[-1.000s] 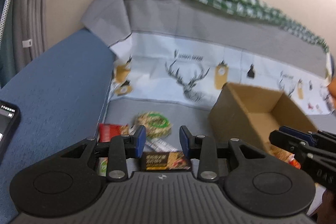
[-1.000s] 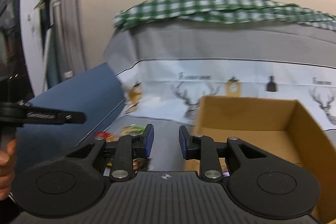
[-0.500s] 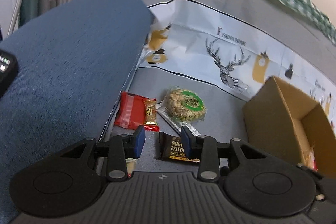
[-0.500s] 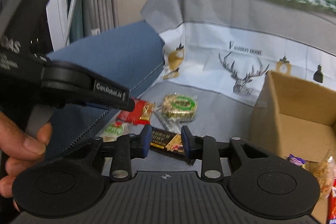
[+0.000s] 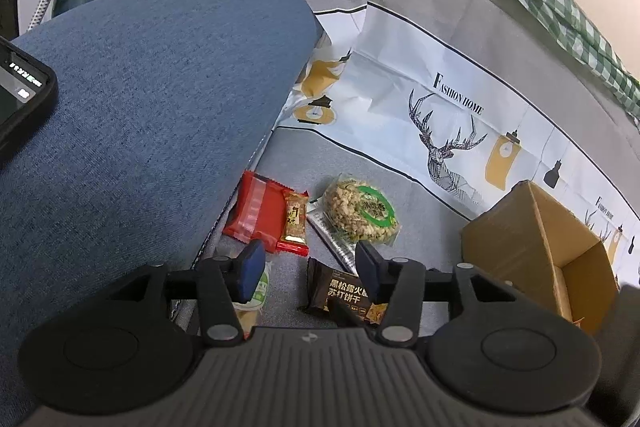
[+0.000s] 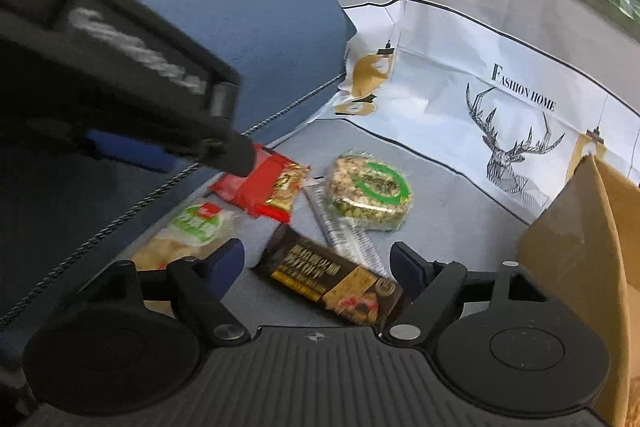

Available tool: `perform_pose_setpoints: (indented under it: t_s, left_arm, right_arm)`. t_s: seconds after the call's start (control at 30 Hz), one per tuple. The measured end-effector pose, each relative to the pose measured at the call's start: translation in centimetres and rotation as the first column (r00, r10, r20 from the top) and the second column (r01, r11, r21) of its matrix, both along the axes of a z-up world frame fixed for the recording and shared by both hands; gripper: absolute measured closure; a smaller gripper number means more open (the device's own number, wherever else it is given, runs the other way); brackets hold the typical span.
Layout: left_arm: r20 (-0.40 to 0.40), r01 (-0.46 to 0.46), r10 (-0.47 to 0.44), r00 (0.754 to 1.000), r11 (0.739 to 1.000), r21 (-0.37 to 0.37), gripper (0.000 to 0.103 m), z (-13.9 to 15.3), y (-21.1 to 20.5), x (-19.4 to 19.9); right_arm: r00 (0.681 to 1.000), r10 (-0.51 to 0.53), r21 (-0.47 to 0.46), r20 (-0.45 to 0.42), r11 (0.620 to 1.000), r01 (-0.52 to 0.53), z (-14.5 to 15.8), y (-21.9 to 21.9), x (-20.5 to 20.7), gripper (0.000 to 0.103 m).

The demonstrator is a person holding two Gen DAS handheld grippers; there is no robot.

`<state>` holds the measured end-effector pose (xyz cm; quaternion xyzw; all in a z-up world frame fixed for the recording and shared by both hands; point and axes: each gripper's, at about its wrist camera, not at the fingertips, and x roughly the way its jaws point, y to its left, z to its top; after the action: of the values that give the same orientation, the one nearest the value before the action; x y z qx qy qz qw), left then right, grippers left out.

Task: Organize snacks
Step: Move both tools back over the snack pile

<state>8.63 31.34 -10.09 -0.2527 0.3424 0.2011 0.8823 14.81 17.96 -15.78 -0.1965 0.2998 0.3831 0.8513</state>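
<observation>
Several snacks lie on the grey cloth: a black biscuit packet (image 5: 340, 293) (image 6: 332, 277), a round green-labelled rice cake (image 5: 362, 213) (image 6: 368, 191), a red packet (image 5: 256, 211) (image 6: 256, 189) and a white-green packet (image 6: 192, 231). My left gripper (image 5: 310, 269) hovers over them, its jaws opening, with nothing gripped. My right gripper (image 6: 316, 265) is low over the black packet; its jaws are opening wide, and the packet lies between the fingers without touching the pads. The left gripper's body (image 6: 140, 67) crosses the upper left of the right wrist view.
An open cardboard box (image 5: 536, 247) (image 6: 592, 267) stands to the right of the snacks. A blue sofa arm (image 5: 140, 107) rises on the left with a phone (image 5: 20, 99) on it. A silver wrapper (image 6: 340, 231) lies under the rice cake. A deer-print cloth (image 5: 440, 131) covers the backrest.
Both grippers have come down towards the snacks and their jaws have widened. The right one swung left, away from the box, to over the black packet.
</observation>
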Motion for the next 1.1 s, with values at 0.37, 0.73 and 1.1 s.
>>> perform_pose_setpoints:
  t_s: [0.37, 0.73, 1.1]
  left_arm:
    - [0.001, 0.005, -0.005, 1.0, 1.0, -0.014, 0.048, -0.1, 0.3, 0.0]
    - [-0.023, 0.018, -0.018, 1.0, 1.0, -0.004, 0.048, -0.4, 0.2, 0.3]
    - [-0.18, 0.077, -0.052, 0.982, 0.988, 0.133, 0.048, -2.0, -1.5, 1.8]
  right_arm:
    - [0.986, 0.041, -0.023, -0.163, 0.999, -0.045, -3.1, 2.3, 3.3, 0.017]
    - [0.957, 0.117, -0.103, -0.267, 0.983, -0.149, -3.9, 2.2, 1.8, 0.035]
    - [0.918, -0.08, -0.021, -0.388, 0.997, 0.078, -2.0, -2.8, 2.1, 0.062]
